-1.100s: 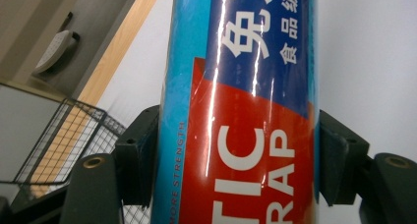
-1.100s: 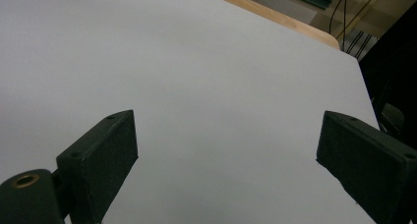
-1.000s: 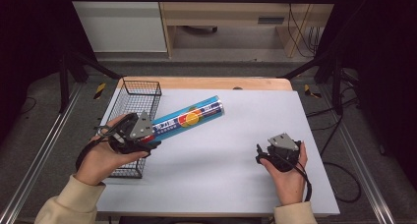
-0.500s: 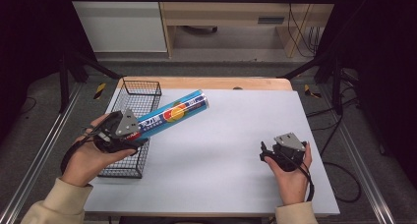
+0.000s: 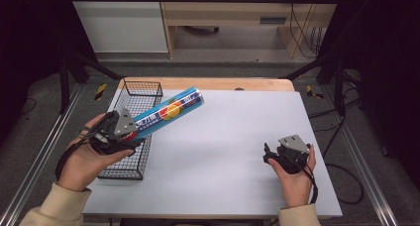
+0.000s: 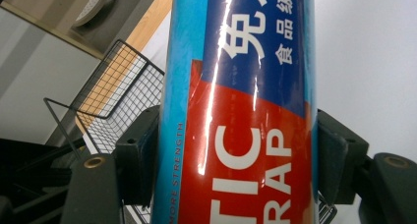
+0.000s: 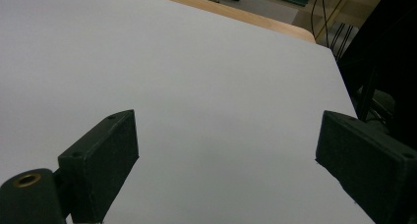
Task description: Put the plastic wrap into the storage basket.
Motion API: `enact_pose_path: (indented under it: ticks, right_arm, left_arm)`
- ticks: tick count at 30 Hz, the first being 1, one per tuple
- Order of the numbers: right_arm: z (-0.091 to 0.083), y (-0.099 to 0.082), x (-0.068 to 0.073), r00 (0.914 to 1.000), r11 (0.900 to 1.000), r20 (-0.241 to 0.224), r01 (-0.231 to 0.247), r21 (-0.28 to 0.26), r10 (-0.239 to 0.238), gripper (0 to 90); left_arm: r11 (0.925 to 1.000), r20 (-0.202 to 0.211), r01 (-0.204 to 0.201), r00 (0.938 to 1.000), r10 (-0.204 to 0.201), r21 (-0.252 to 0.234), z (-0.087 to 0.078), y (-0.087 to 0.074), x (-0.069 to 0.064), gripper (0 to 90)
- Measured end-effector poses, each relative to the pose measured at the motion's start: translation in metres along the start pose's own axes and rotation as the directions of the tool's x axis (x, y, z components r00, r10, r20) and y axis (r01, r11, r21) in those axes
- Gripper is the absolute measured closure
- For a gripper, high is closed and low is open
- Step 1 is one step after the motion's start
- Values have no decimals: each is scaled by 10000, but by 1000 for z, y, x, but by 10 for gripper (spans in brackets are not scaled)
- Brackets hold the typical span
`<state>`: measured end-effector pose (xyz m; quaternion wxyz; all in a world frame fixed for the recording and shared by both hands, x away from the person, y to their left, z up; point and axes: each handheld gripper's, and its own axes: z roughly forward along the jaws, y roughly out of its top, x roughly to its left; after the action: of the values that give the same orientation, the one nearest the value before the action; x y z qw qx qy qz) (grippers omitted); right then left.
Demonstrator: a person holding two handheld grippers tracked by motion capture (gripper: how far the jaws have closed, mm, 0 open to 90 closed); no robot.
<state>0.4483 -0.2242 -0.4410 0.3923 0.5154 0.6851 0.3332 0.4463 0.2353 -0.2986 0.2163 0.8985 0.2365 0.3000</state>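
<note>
The left hand-held gripper (image 5: 130, 132) is raised at the table's (image 5: 223, 151) left edge, jaws clamped. The right hand-held gripper (image 5: 271, 154) rests low near its right edge, jaws spread wide.

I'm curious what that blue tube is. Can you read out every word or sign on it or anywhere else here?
"TIC" over "RAP": white letters, cut off at the left, on the red band of the blue tube.
"MORE STRENGTH": small print along the tube's light-blue edge.
"食品级": white characters on the dark-blue band; a larger character beside them is cut off.
In the high view the tube's print is too small to read.
No other readable text.
</note>
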Motion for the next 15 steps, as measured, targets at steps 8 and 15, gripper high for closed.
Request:
enact_pose_path:
  ticks: [8, 15]
  right_arm:
    - [0, 0, -1, 10000, 10000, 10, -52, -28, 52, 96]
    - [-1, -1, -2, 9998, 9999, 73, -158, -46, 158, 99]
  left_arm:
    - [9996, -434, 230, 9988, -222, 187, -7, 1, 1, 313]
    - [9986, -610, 470, 9971, -455, 235, -13, -1, 0, 313]
